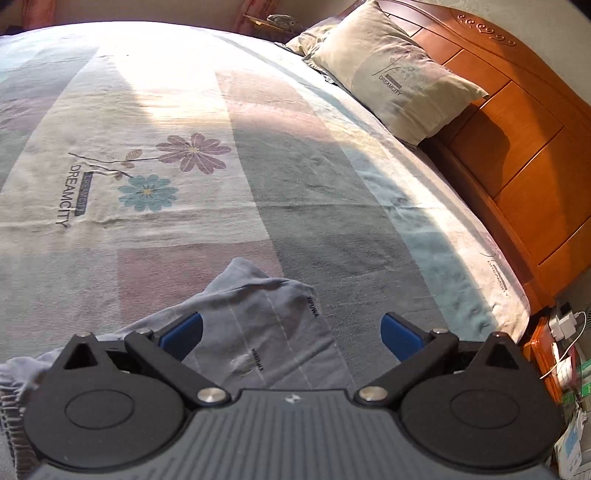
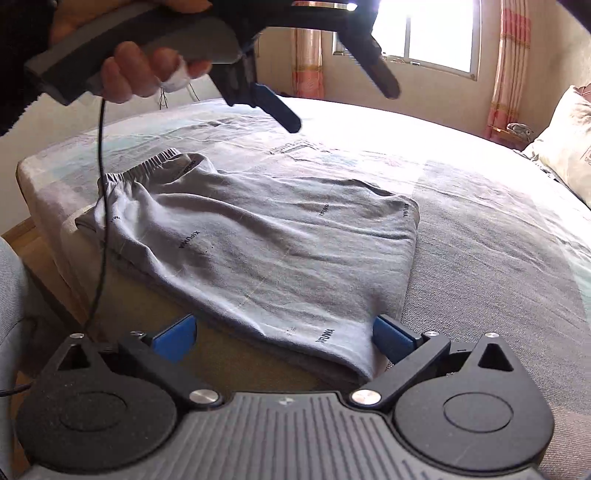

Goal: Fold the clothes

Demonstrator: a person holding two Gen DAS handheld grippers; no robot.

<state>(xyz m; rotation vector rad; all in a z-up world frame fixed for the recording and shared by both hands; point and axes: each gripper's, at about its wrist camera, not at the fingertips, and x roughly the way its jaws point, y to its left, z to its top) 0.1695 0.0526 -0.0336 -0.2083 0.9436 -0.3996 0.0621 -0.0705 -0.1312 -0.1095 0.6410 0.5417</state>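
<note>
Right tongs (image 2: 282,338): blue pads spread wide, nothing between them, hovering just over the near corner of the grey cotton shorts with an elastic waistband and small dark printed lettering (image 2: 266,251). Left pad sits over bare bed, right pad just beside the shorts' hem at 5 o'clock of the garment. The shorts lie flat-ish on the bed near its edge, folded over with some wrinkles, waistband bunched at 10 o'clock, far corner at 2 o'clock. Left tongs (image 1: 291,334): also wide apart, gripping nothing, raised above the shorts (image 1: 258,325); in the left wrist view the fabric runs under the left pad and out toward 8 o'clock. From the right wrist view the left tongs (image 2: 341,105) hang in the air at 12 o'clock, held by a person's hand (image 2: 147,70) with a white wrap on one finger; a thin black cable (image 2: 101,192) drops from the handle across the waistband. Under everything: pastel patchwork bedsheet with flower prints and "DREAMCITY" text (image 1: 166,177), covering the bed. Further out at 1 o'clock in the left view, a beige pillow with the same print (image 1: 395,70) leans on the orange wooden headboard (image 1: 517,129). Far end in the right view: bright window (image 2: 439,33) with pink patterned curtains (image 2: 509,59).
</note>
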